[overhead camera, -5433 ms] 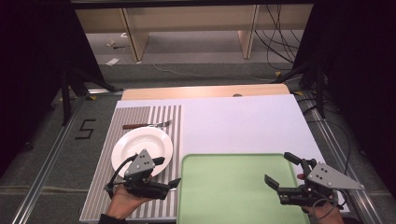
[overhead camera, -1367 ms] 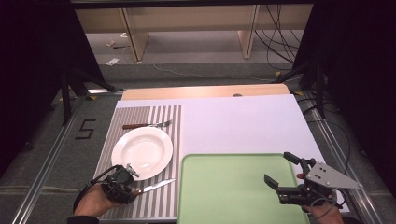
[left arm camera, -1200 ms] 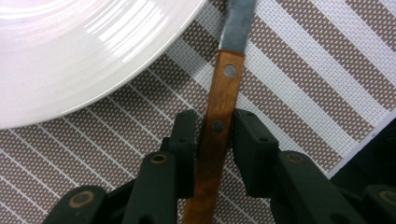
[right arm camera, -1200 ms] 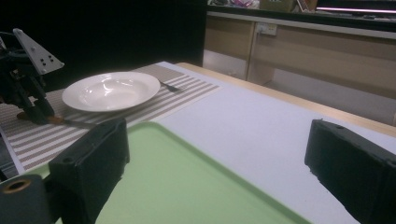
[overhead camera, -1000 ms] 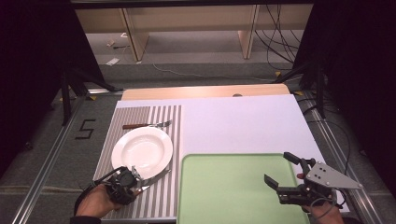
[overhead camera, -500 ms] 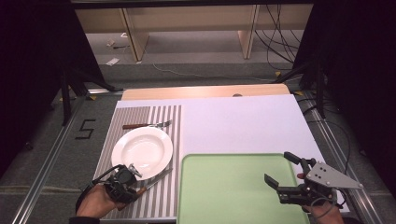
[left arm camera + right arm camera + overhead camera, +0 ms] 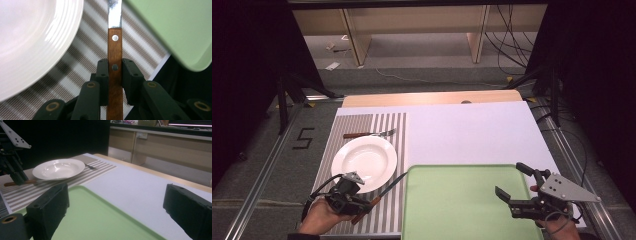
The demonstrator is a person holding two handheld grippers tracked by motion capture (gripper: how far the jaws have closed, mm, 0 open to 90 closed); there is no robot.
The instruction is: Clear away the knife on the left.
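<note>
My left gripper hovers low over the front of the striped placemat, shut on the brown wooden handle of a table knife. Both pads press the handle's sides, and the steel blade points away toward the corner of the green tray. A white plate sits on the mat just beyond, with a fork behind it. Over the tray's right edge my right gripper stands open with nothing between its jaws. The right gripper view looks across the tray to the plate and the left gripper.
The white tabletop spreads behind the tray, edged by a wooden strip at the back. Dark floor and cables surround the table. A metal rail runs along the table's left side.
Since the oldest frame my left gripper has drawn back from the plate's near rim to the mat's front left. Over the last second it has barely shifted. The right gripper has kept still.
</note>
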